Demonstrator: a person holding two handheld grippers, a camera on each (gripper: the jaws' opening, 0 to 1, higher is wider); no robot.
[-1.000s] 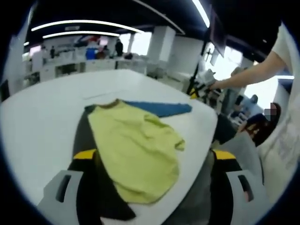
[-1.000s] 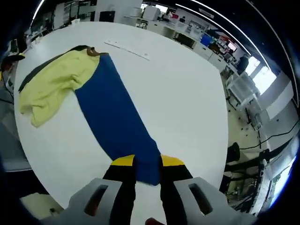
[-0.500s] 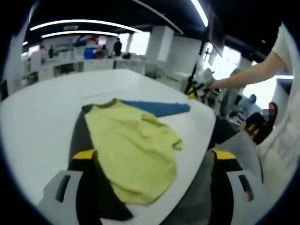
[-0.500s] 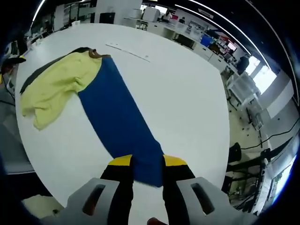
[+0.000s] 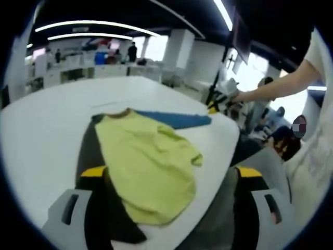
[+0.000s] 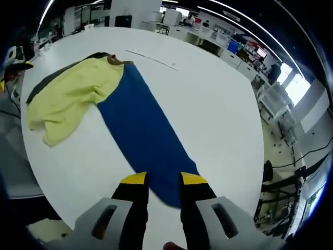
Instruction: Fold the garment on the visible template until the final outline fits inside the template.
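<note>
Folding yellow garment [image 6: 73, 101] over blue template [image 6: 143, 146] on white surface [image 6: 208, 104]

Right gripper [image 6: 162, 183] fingers narrowed, drawing back off template end; left gripper [image 5: 171, 174] fingers wide, empty, still hovering

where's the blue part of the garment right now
In the right gripper view the blue panel runs down the white table from the yellow shirt part at upper left to the right tongs, its near end between their jaws.

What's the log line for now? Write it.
left gripper open, over garment | right gripper open, astride blue cloth end | garment rumpled on table | fold not done
</note>
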